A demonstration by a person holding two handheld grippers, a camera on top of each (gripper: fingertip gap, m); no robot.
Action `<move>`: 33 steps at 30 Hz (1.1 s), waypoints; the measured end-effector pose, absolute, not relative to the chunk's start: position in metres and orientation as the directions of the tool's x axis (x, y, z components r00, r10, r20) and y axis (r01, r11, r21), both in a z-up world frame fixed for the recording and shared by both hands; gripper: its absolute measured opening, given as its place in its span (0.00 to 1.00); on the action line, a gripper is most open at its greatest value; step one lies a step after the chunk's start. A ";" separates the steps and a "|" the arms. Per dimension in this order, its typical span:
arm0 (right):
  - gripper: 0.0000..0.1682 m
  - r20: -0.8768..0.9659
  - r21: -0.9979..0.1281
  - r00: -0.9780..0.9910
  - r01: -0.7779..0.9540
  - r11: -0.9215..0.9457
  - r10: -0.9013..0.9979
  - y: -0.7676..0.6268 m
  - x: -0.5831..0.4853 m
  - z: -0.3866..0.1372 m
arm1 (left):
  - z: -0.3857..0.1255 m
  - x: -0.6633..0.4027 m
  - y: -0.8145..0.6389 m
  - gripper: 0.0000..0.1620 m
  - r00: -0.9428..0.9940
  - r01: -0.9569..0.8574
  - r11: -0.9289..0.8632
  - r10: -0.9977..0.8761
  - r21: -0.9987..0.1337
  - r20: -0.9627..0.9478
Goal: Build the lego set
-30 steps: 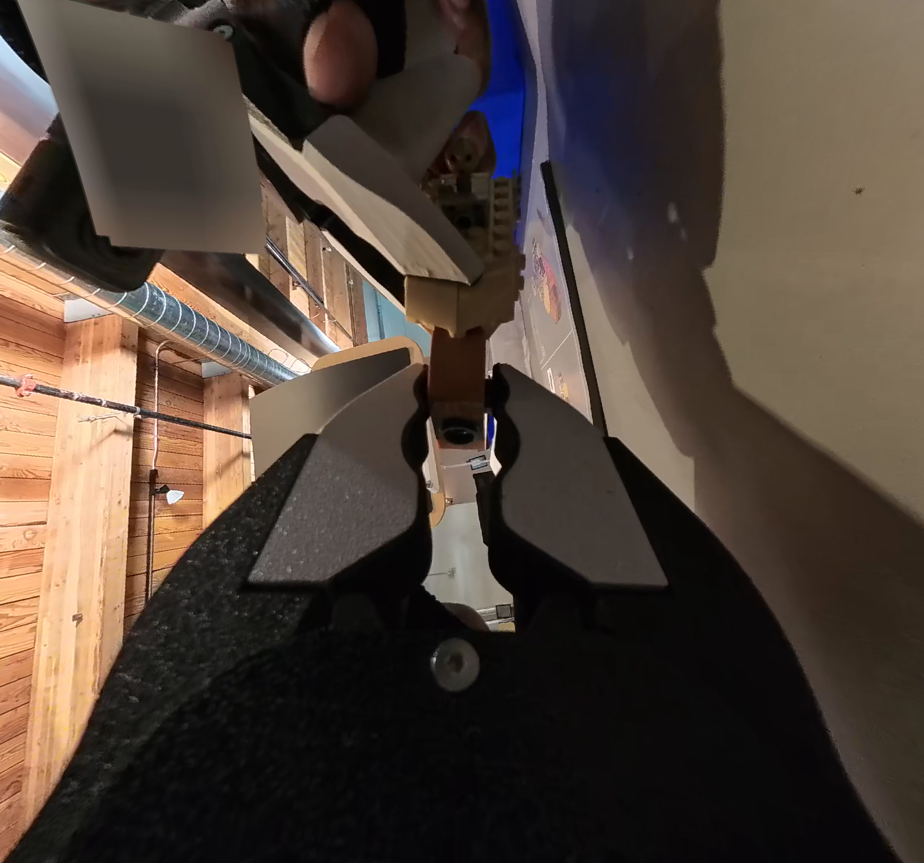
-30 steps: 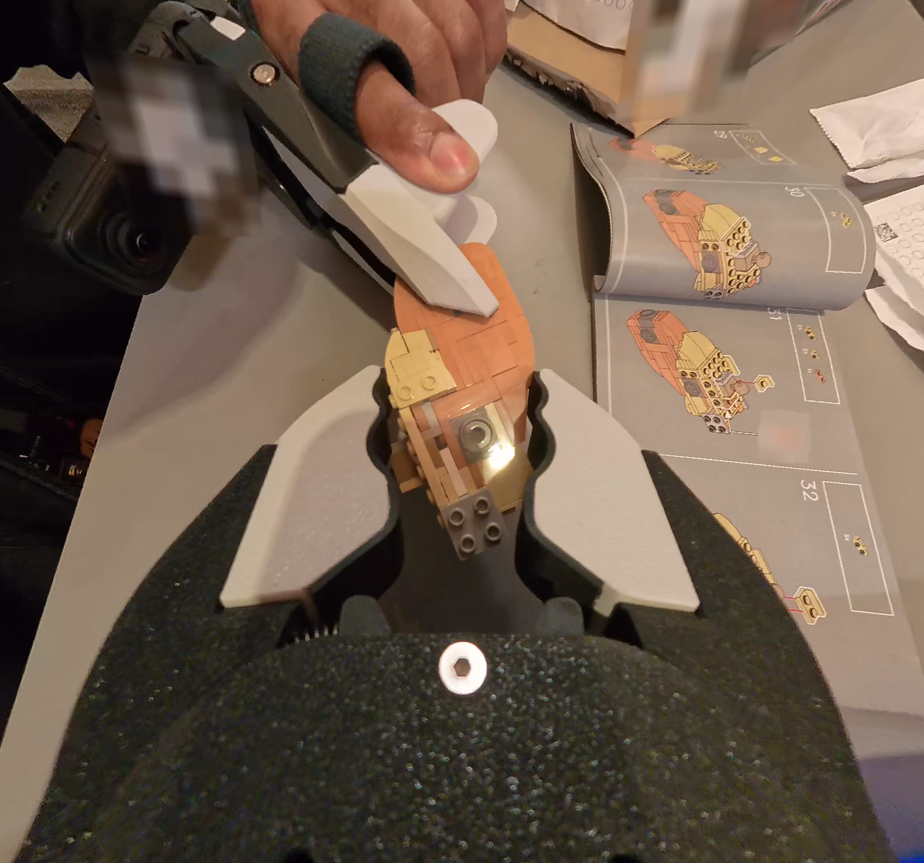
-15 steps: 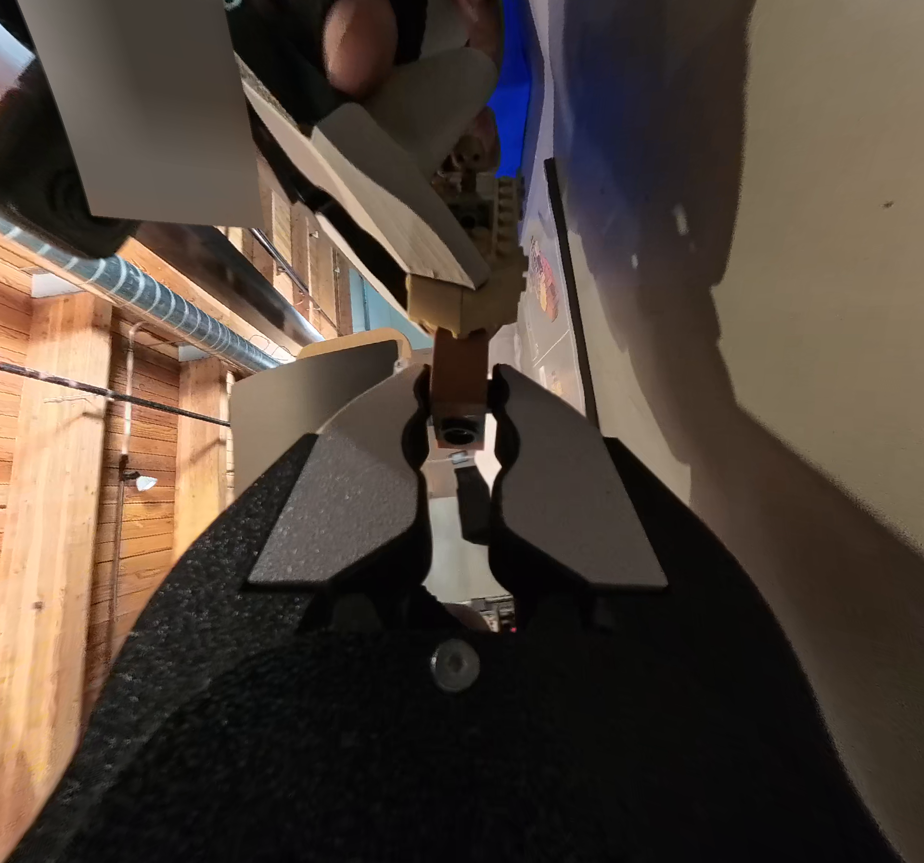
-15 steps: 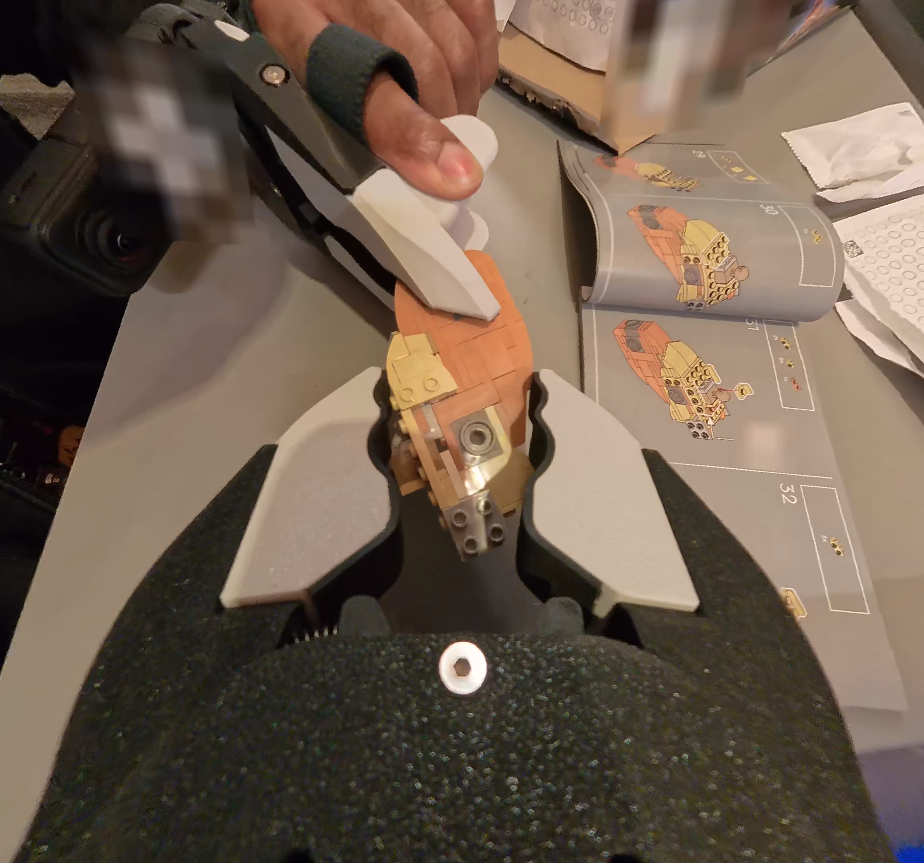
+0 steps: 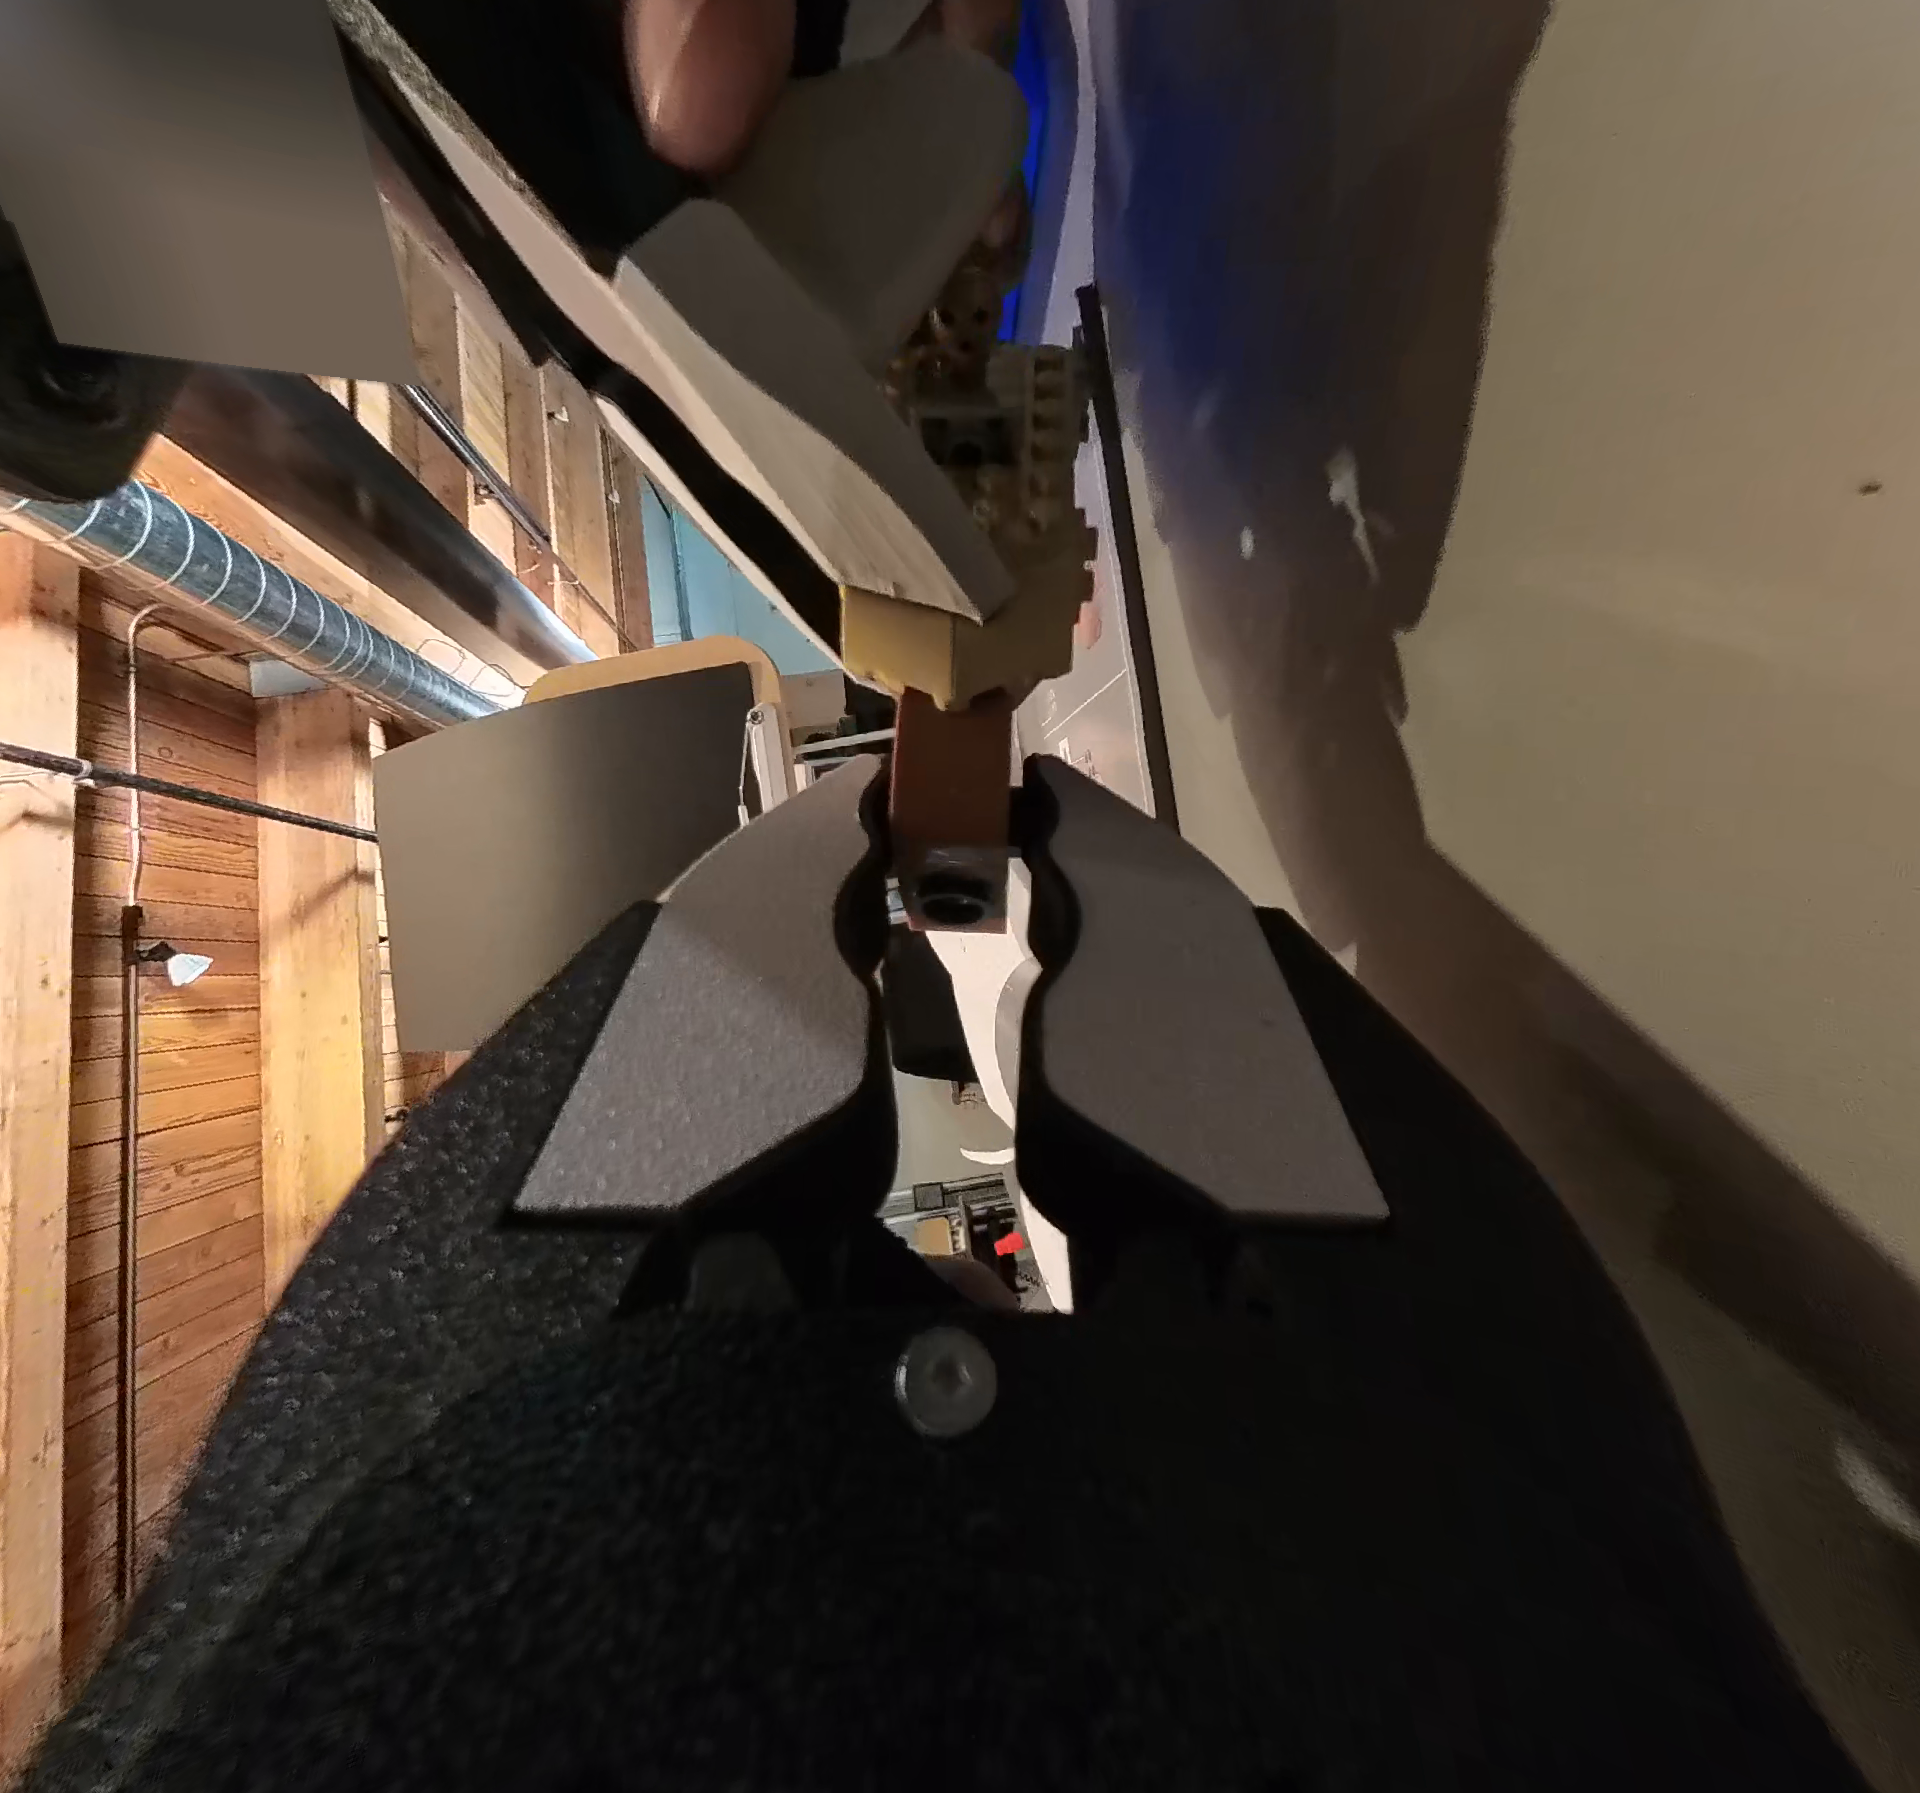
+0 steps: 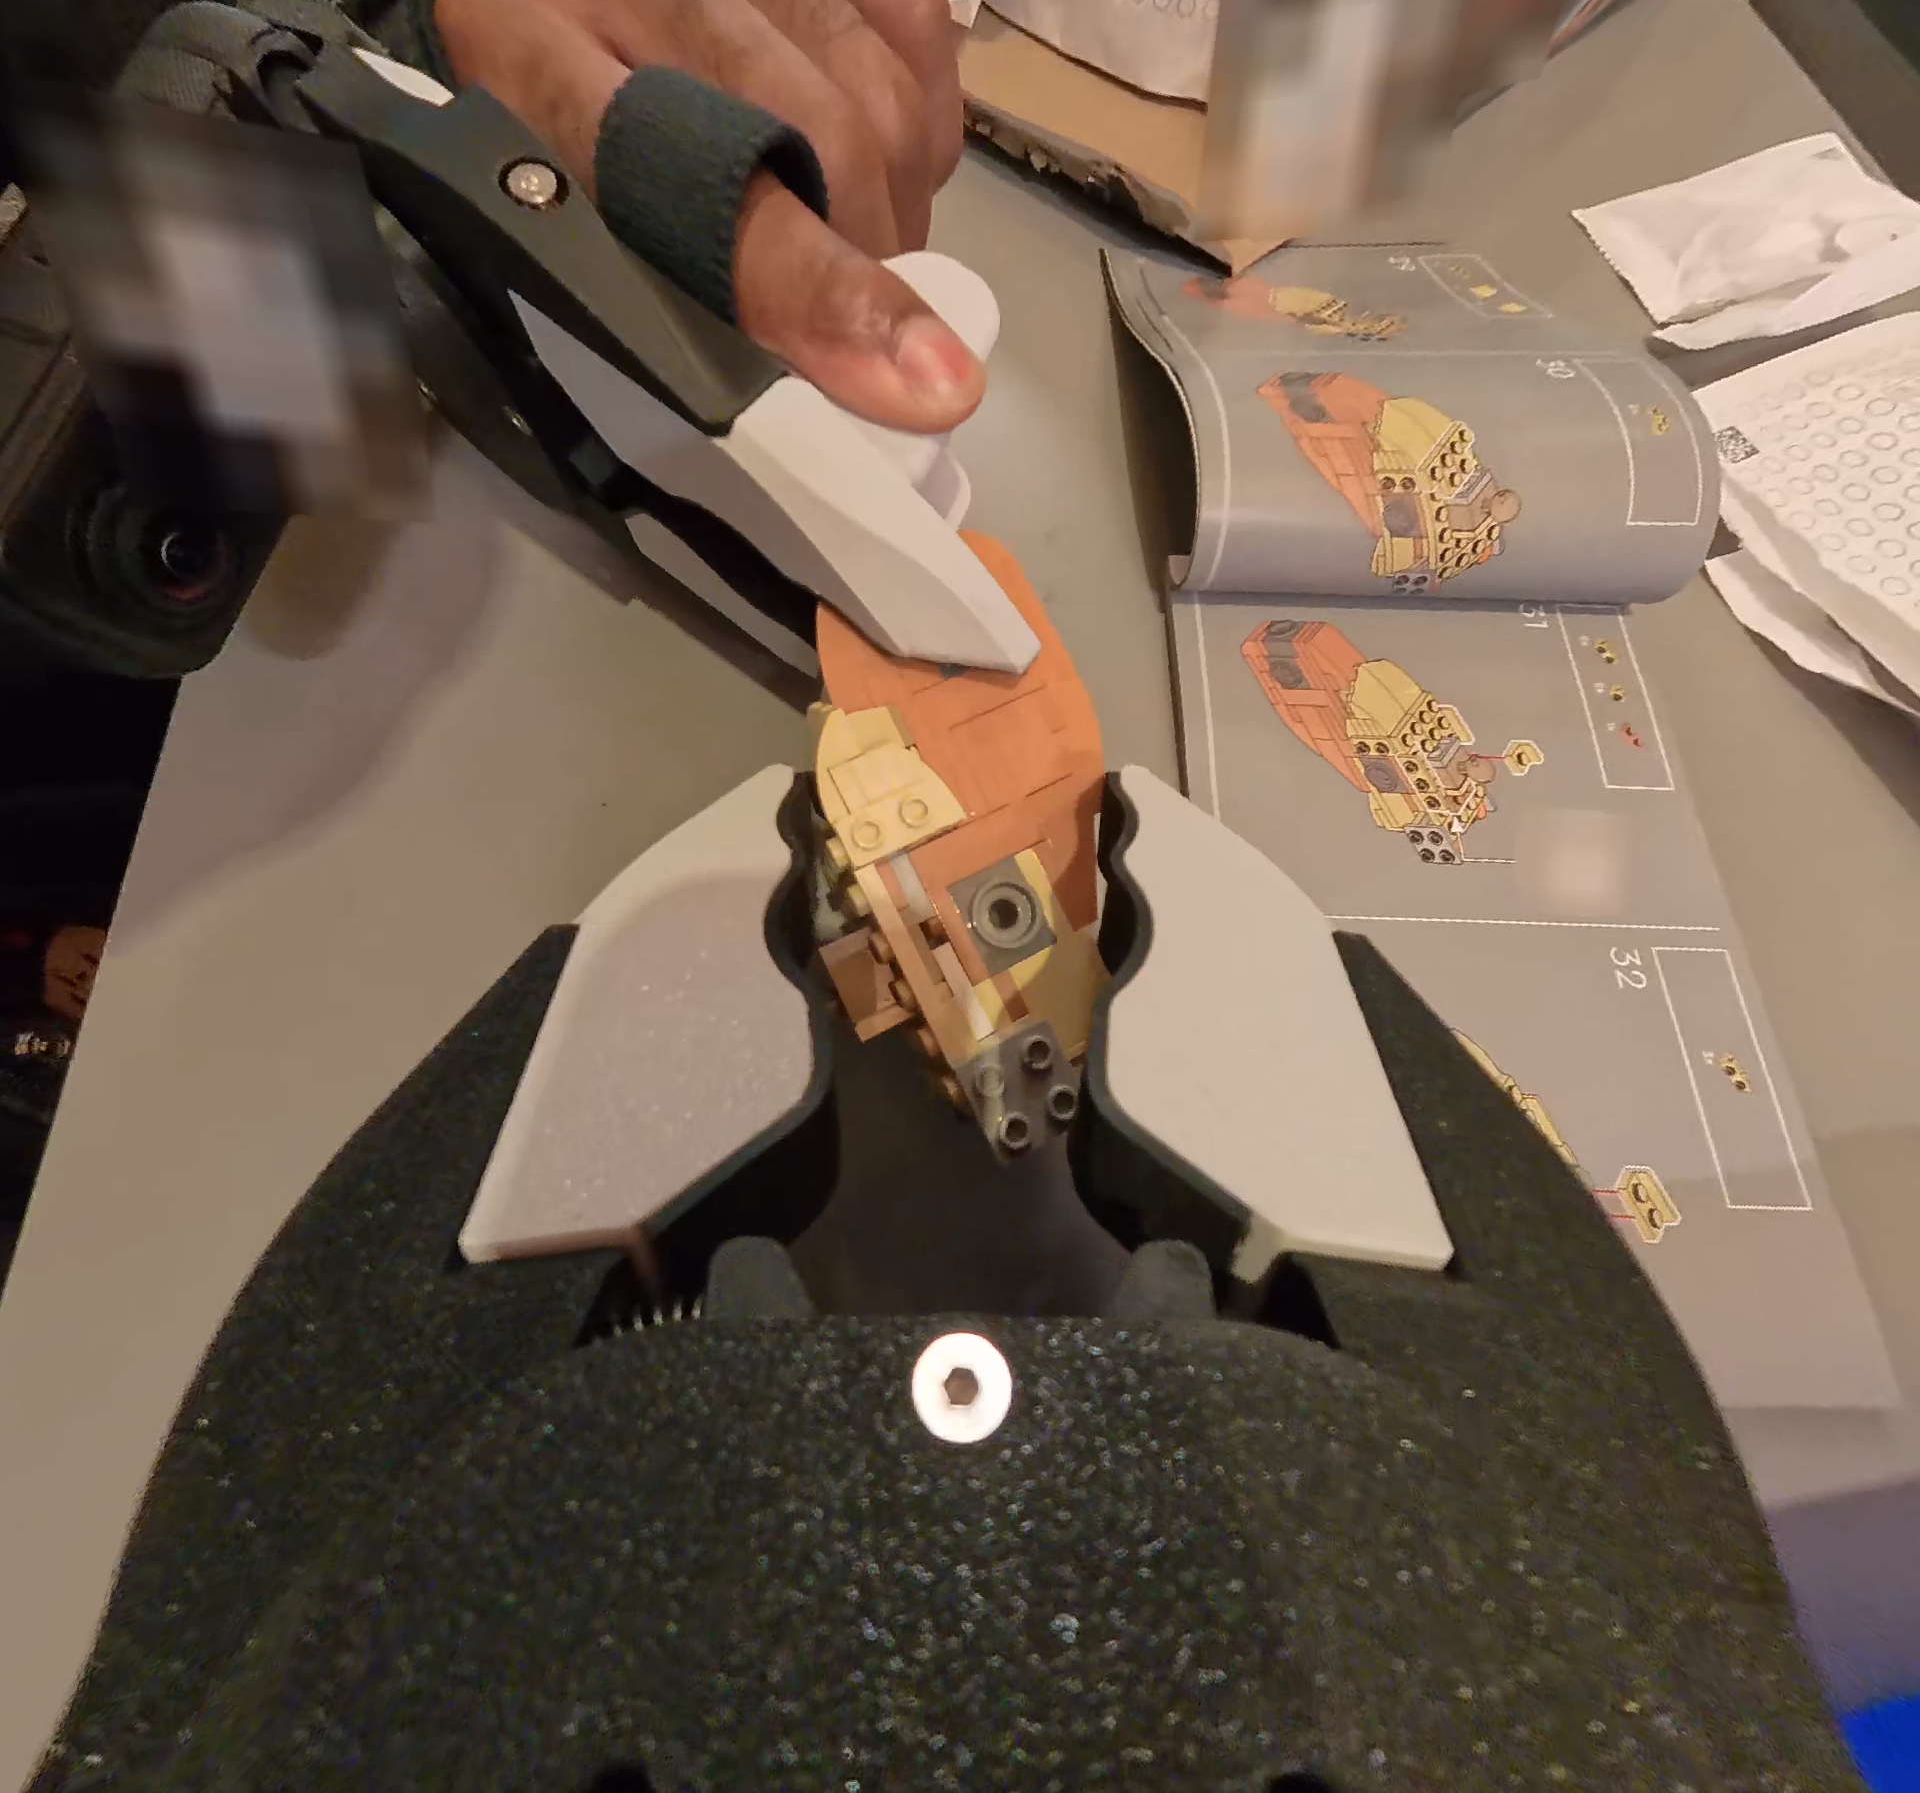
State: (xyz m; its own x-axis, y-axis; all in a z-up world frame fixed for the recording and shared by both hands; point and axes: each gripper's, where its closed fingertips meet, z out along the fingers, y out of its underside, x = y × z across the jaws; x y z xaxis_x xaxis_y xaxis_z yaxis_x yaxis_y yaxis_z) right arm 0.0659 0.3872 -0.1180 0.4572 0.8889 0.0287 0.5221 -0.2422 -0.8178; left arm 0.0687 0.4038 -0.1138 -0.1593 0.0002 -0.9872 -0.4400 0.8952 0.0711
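Being light, stiff and apt to split at its seams, the model (image 6: 961,870) is best held by its solid sides. It is clamped above the table (image 6: 312,860) between both grippers: right (image 6: 951,844) across its body, left (image 5: 948,844) on its orange end, tilted steeply.

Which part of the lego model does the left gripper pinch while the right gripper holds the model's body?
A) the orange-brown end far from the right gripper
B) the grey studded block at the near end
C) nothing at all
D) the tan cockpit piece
A: in the right wrist view the left gripper closes on the far orange-brown end of the lego model, whose body sits between the fingers of the right gripper.
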 end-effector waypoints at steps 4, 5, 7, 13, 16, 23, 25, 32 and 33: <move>0.31 0.025 -0.812 0.453 0.529 -0.246 0.891 0.386 0.066 -0.120 | -0.115 0.068 0.403 0.13 -0.167 -0.444 0.893 -0.001 0.074 -0.986; 0.31 0.022 -0.812 0.453 0.528 -0.248 0.891 0.386 0.066 -0.120 | -0.115 0.068 0.403 0.13 -0.168 -0.443 0.893 -0.004 0.072 -0.986; 0.31 0.019 -0.813 0.452 0.526 -0.249 0.892 0.386 0.066 -0.120 | -0.115 0.068 0.403 0.13 -0.165 -0.444 0.894 -0.011 0.064 -0.986; 0.31 0.018 -0.815 0.449 0.524 -0.247 0.893 0.387 0.066 -0.120 | -0.115 0.067 0.403 0.13 -0.165 -0.449 0.892 -0.022 0.055 -0.986; 0.31 0.020 -0.815 0.448 0.526 -0.245 0.894 0.387 0.065 -0.120 | -0.114 0.066 0.403 0.13 -0.163 -0.450 0.892 -0.026 0.051 -0.986; 0.31 0.017 -0.816 0.443 0.524 -0.244 0.896 0.387 0.065 -0.120 | -0.114 0.065 0.403 0.13 -0.162 -0.451 0.891 -0.031 0.047 -0.986; 0.31 0.015 -0.817 0.443 0.522 -0.245 0.896 0.387 0.065 -0.120 | -0.114 0.065 0.403 0.13 -0.161 -0.451 0.891 -0.034 0.043 -0.986; 0.31 0.025 -0.830 0.439 0.509 -0.226 0.898 0.387 0.066 -0.118 | -0.114 0.066 0.403 0.13 -0.148 -0.432 0.901 -0.038 0.030 -0.988; 0.31 0.026 -0.834 0.431 0.508 -0.218 0.902 0.386 0.066 -0.118 | -0.115 0.066 0.402 0.14 -0.153 -0.426 0.904 -0.044 0.026 -0.987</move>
State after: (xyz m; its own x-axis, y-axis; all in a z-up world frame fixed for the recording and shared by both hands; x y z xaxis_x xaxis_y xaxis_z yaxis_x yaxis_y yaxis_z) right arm 0.0655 0.3859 -0.1175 0.4307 0.9021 0.0262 0.5076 -0.2181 -0.8335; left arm 0.0662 0.4021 -0.1155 -0.1534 -0.0437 -0.9872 -0.4261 0.9043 0.0262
